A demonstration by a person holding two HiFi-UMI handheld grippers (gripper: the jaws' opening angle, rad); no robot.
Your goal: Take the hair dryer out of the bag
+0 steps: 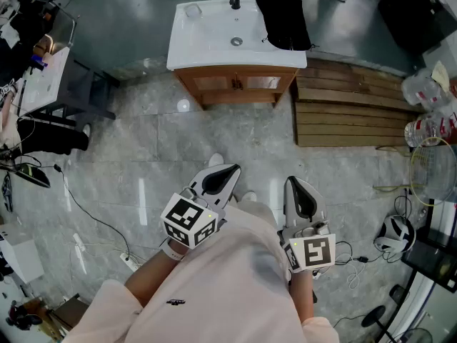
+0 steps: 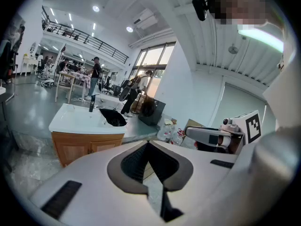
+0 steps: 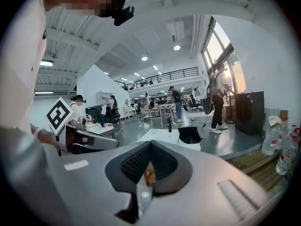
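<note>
On the floor at nine o'clock of the person, a thin cable is seen trailing, well apart from the work. At eleven o'clock of the person's chest the left claw is held with its jaws closed together and nothing between them. At twelve o'clock, well ahead of both claws, a white washbasin on a wooden cabinet is seen. The black bag is slumped on its top at the right end, partly hanging over the edge. The hair dryer itself is not shown in any view and is judged to be inside that bag.

At one o'clock of the chest the right claw is likewise closed and empty. At two o'clock a slatted wooden platform is laid beside the cabinet.

The bag is judged to be soft and limp, likely to collapse or be dragged along when pulled. Its rim should therefore be pinched by one claw while the other is sent inside. The dryer is expected to be rigid, smooth and fairly weighty, with a cord that could snag. It is best taken by the handle, near the barrel, where the pads can be closed across a narrow section.
</note>
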